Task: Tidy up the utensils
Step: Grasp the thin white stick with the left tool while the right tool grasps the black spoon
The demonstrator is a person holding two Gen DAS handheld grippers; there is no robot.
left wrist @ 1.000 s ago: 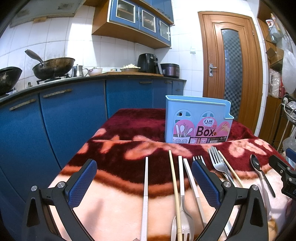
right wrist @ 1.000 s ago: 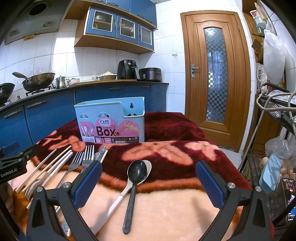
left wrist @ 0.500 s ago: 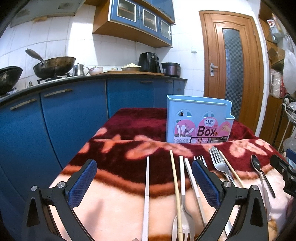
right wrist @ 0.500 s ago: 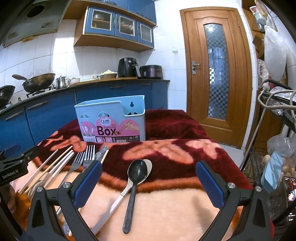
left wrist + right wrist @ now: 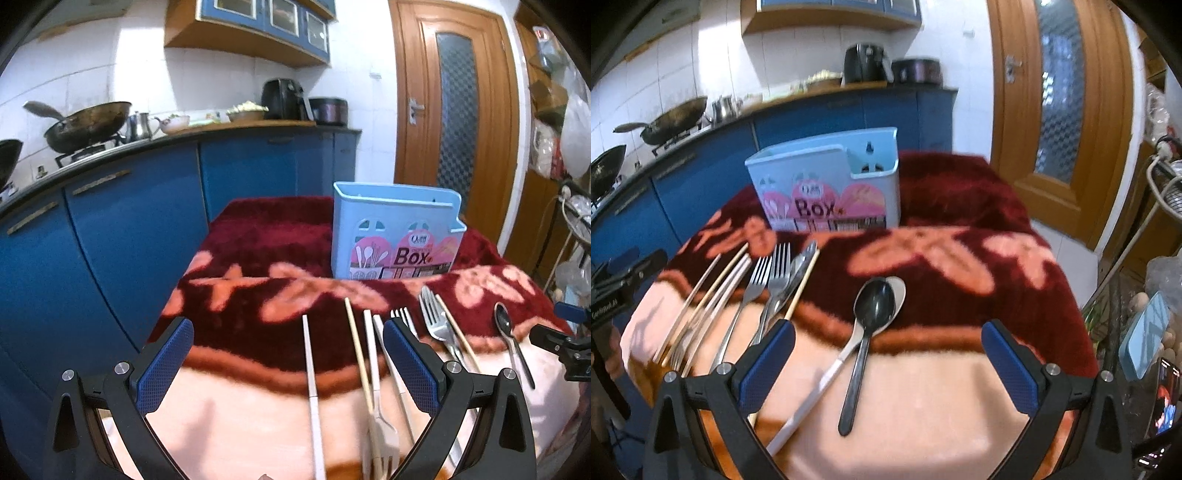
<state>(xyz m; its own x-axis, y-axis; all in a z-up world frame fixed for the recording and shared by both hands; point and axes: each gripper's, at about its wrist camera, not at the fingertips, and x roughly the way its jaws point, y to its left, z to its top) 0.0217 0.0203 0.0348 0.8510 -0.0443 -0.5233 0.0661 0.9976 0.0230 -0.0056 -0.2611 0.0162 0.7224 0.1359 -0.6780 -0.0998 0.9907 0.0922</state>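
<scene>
**Utensils laid out before the storage box, both grippers empty**

Blue kitchen cabinets [image 5: 122, 236], a wok [image 5: 86, 125] on the stove and a wooden door [image 5: 454, 122] form the background; in front of them we see a table covered by a dark red and peach floral blanket [image 5: 945, 380]. Toward the far side of the blanket stands a light blue utensil box [image 5: 395, 236], upright, its pink label reading "Box".

From the left wrist view, we hold the left gripper [image 5: 288, 360] low over the near edge of the blanket, its blue-padded fingers [image 5: 164, 365] wide apart and holding nothing. Between and just beyond them lie a white chopstick [image 5: 312, 384], a wooden chopstick [image 5: 358, 354] and a fork [image 5: 436, 321], all pointing roughly toward the box. A second wooden chopstick [image 5: 456, 336] lies just beside that fork.

From the right wrist view, we hold the right gripper [image 5: 886, 354] above the blanket, its fingers [image 5: 1010, 367] likewise spread wide and empty. Between them lie a black spoon [image 5: 871, 314] and, partly under its bowl, a white-handled spoon [image 5: 820, 387], their handles diverging toward the camera. Left of these, a group of forks [image 5: 772, 269] and chopsticks [image 5: 713, 291] lies fanned out, some overlapping; we cannot count them exactly. The left gripper's body appears at the far left edge of this view.
</scene>
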